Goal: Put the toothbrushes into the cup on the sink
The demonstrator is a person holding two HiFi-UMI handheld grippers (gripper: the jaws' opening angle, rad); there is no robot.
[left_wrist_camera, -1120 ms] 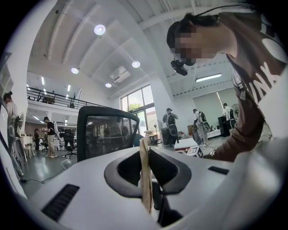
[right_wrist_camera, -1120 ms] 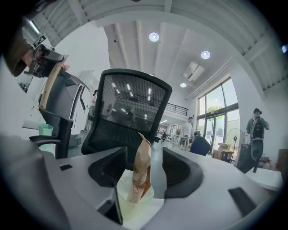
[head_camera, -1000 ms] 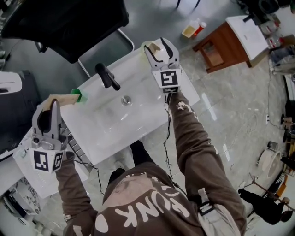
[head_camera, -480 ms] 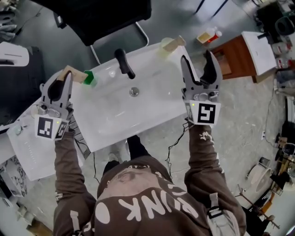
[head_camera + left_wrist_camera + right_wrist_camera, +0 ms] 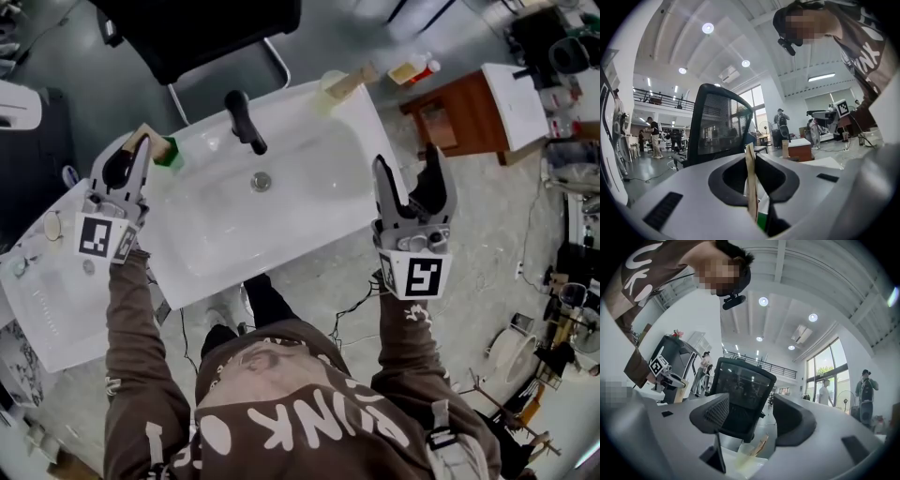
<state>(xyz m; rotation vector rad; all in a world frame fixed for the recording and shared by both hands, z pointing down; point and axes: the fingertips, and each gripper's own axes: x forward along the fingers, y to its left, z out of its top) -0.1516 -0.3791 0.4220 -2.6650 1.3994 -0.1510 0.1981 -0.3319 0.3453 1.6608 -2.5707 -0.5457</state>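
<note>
A white sink (image 5: 309, 211) with a black faucet (image 5: 242, 122) fills the middle of the head view. At its far right corner stands a pale cup (image 5: 331, 84) with a tan toothbrush (image 5: 356, 79) leaning out of it. My right gripper (image 5: 406, 164) hangs open and empty off the sink's right edge. In the right gripper view the cup (image 5: 743, 452) and brush (image 5: 761, 445) lie ahead, beyond the spread jaws (image 5: 745, 413). My left gripper (image 5: 131, 157) is shut on a second tan toothbrush with a green end (image 5: 161, 147) at the sink's left corner. That brush's strip (image 5: 751, 183) shows pinched between the jaws.
A black office chair (image 5: 202, 28) stands behind the sink. A brown wooden side table (image 5: 459, 103) and a bottle (image 5: 415, 68) on the floor are at the far right. A white counter (image 5: 47, 300) adjoins the sink on the left. People stand far off in the hall.
My right gripper has let go of a toothbrush in the cup, opened and drawn back to the sink's near right. The left gripper, still holding its brush, now sits closer to the sink's left corner.
</note>
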